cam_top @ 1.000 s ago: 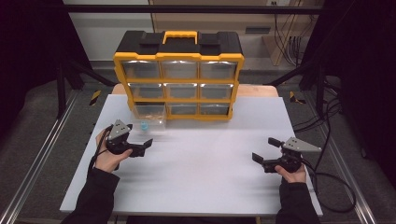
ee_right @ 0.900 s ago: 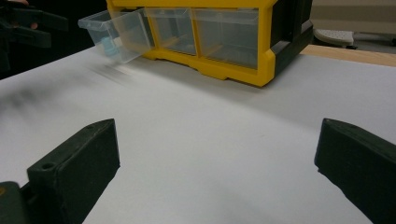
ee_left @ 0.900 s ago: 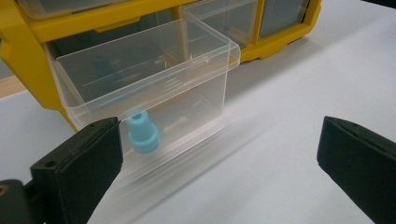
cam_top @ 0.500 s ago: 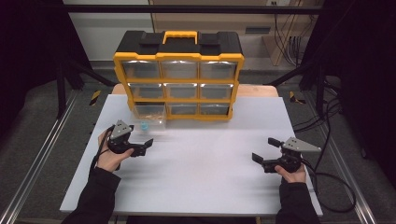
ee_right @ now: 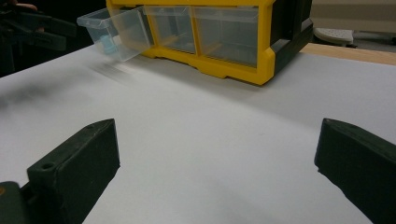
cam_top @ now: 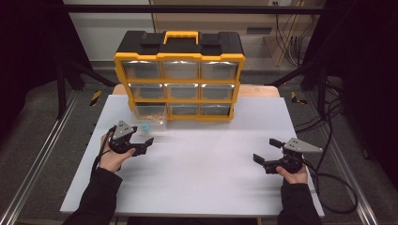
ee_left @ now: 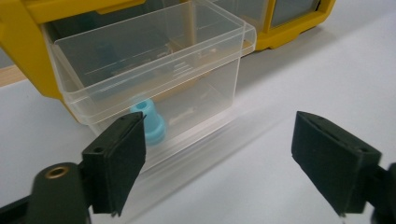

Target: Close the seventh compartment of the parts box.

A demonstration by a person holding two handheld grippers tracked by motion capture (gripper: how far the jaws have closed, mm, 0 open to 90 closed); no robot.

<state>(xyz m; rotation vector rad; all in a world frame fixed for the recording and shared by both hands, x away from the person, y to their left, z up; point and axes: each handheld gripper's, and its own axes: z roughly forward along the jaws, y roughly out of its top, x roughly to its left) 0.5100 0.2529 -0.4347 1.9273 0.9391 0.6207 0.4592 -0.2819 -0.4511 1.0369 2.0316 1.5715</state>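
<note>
The left gripper (cam_top: 144, 144) sits slightly nearer the table's near edge and farther from the pulled-out clear drawer (cam_top: 149, 114) than one second earlier. Its jaws now stand wide apart, facing the small blue part (ee_left: 150, 122) inside that drawer.

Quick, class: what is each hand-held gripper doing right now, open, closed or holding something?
Left hand-held gripper: open, holding nothing, near the pulled-out clear plastic drawer.
Right hand-held gripper: open, holding nothing.
</note>
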